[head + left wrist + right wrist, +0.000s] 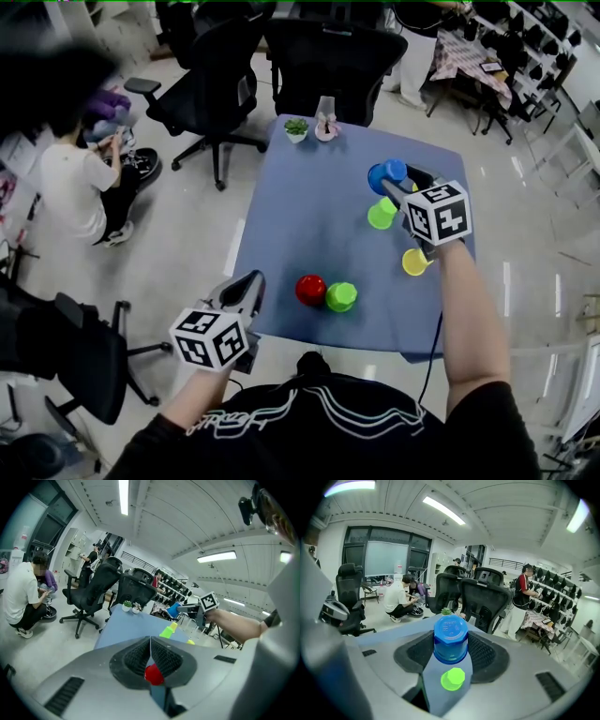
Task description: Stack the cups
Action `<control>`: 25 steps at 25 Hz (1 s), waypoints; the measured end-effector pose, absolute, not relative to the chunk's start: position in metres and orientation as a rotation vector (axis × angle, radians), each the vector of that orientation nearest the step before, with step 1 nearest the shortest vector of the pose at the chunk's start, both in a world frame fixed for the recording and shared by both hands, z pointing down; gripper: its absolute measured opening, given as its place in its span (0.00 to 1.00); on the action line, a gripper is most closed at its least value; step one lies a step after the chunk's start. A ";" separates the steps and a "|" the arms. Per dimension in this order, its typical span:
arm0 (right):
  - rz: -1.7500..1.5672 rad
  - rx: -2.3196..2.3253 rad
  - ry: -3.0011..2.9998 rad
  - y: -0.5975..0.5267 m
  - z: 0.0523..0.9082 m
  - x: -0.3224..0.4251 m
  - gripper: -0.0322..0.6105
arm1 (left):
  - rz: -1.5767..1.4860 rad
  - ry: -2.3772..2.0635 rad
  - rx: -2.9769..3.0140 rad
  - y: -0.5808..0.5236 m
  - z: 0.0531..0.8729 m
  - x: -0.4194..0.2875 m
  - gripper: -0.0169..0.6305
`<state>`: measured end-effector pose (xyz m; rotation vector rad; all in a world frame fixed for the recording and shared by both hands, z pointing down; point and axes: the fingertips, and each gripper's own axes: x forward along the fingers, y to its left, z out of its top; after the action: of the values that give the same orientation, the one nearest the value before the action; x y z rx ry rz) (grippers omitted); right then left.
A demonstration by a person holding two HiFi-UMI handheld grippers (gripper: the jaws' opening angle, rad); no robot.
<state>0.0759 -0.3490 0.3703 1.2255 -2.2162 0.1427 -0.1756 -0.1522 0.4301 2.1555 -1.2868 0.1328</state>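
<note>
Crouching on the floor at the far left, a person (70, 183) in a white top sits well away from the blue table (300, 216). The left gripper (251, 281) hangs off the table's near left corner, above the floor. In the left gripper view (150, 641) its jaws are drawn together to a thin line, and nothing is between them.

Just right of it, near the front edge of the table, stands the red cup (310, 289). The near green cup (340, 296) is right beside the red one, and the two look to be touching. At the far edge of the table sit a small potted plant (296, 129) and a pink ornament (325, 127), with black office chairs (216, 84) behind them.

Further right, the far green cup (382, 215) stands alone on the table. The right gripper (394, 183) is above it, its jaws set wide and clamped on the blue cup (386, 174), which is lifted off the table. In the right gripper view (450, 653), the blue cup (450, 639) sits between the pads with its closed base towards the camera. The far green cup (452, 679) shows directly below it. The yellow cup (415, 262) stands nearest the right edge, partly hidden by the right gripper.
</note>
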 end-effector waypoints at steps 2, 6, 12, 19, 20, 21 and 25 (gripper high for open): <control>0.143 1.223 -2.226 -0.332 0.367 0.073 0.42 | 0.132 -1.281 2.167 -0.142 0.427 -0.176 0.07; 0.133 1.212 -2.250 -0.298 0.365 0.062 0.42 | 0.130 -1.275 2.179 -0.121 0.425 -0.179 0.07; 0.131 1.186 -2.274 -0.253 0.369 0.045 0.42 | 0.128 -1.261 2.196 -0.096 0.423 -0.179 0.07; 0.169 1.133 -2.295 -0.210 0.385 0.027 0.42 | 0.133 -1.234 2.217 -0.079 0.421 -0.174 0.07; 0.174 1.124 -2.297 -0.205 0.387 0.024 0.42 | 0.135 -1.231 2.218 -0.077 0.422 -0.174 0.07; 0.179 1.117 -2.299 -0.201 0.389 0.021 0.42 | 0.135 -1.228 2.219 -0.075 0.422 -0.174 0.07; 0.187 1.082 -2.302 -0.184 0.395 0.010 0.42 | 0.135 -1.215 2.223 -0.068 0.423 -0.173 0.07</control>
<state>0.0100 -0.1841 0.3953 1.0822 -2.3019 0.1868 -0.1731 -0.0682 0.4232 2.2226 -1.2146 0.1352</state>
